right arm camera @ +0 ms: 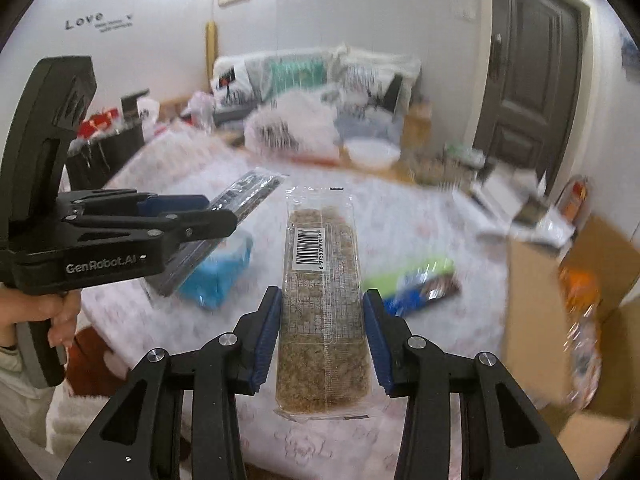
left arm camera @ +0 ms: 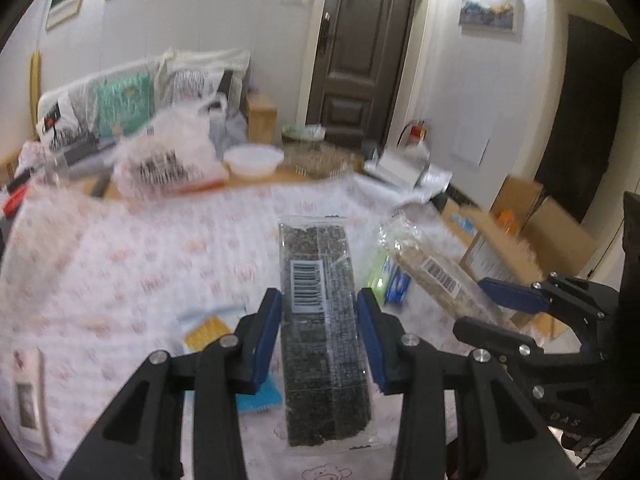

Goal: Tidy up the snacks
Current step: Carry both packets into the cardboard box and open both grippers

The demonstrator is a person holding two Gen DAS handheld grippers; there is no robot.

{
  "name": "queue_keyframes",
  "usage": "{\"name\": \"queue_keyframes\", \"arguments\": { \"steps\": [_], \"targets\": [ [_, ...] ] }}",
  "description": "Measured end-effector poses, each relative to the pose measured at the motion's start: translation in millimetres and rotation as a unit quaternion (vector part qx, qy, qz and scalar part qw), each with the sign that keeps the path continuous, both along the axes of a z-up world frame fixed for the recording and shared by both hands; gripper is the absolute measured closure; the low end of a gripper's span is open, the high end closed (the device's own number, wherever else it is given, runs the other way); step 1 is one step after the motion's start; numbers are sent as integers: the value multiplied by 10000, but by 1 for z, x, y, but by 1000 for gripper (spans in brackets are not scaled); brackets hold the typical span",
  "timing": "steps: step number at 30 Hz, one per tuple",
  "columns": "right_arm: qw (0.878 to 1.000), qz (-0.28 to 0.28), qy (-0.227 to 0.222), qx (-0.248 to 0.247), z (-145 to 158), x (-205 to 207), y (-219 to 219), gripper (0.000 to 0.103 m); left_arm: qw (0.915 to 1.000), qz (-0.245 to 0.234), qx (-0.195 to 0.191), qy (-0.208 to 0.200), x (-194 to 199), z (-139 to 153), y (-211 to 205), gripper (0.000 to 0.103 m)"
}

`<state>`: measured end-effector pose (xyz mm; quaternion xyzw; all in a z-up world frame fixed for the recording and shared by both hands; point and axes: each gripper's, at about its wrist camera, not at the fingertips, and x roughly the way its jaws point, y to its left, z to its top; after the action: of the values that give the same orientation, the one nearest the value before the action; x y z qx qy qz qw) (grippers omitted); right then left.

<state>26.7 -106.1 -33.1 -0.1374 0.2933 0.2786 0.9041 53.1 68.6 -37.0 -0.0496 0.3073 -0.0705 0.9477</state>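
My left gripper [left arm camera: 319,300] is shut on a long clear pack of dark seaweed-like snack [left arm camera: 320,364], its blue pads pressing both long sides. The pack hangs above the table, barcode up. My right gripper [right arm camera: 322,300] is shut on a similar long pack of tan, crumbly snack [right arm camera: 320,240], also lifted off the cloth. In the left wrist view the right gripper [left arm camera: 478,306] shows at the right with the tan pack [left arm camera: 436,276]. The right wrist view shows the left gripper [right arm camera: 218,212] with the dark pack [right arm camera: 248,192], held by a person's hand [right arm camera: 60,320].
The table wears a white cloth with pink print [left arm camera: 120,260]. On it lie a blue packet [right arm camera: 218,276], a green and blue packet [right arm camera: 412,280] and an orange packet [left arm camera: 204,332]. A white bowl [left arm camera: 253,160] and a plastic bag [left arm camera: 168,160] sit at the far edge. Open cardboard boxes [right arm camera: 540,280] stand to the right.
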Motion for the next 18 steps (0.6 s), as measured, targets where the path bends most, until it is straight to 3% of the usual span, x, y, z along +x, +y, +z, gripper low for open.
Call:
{"name": "queue_keyframes", "arguments": {
  "steps": [9,18],
  "targets": [
    [9963,-464,-663,300,56,3,-54,66,9961,-625,108,-606,2,69,-60,67],
    [9863,-1460,-623,452,58,25,-166,66,9821,-1789,109,-587,53,94,-184,67]
  ]
}}
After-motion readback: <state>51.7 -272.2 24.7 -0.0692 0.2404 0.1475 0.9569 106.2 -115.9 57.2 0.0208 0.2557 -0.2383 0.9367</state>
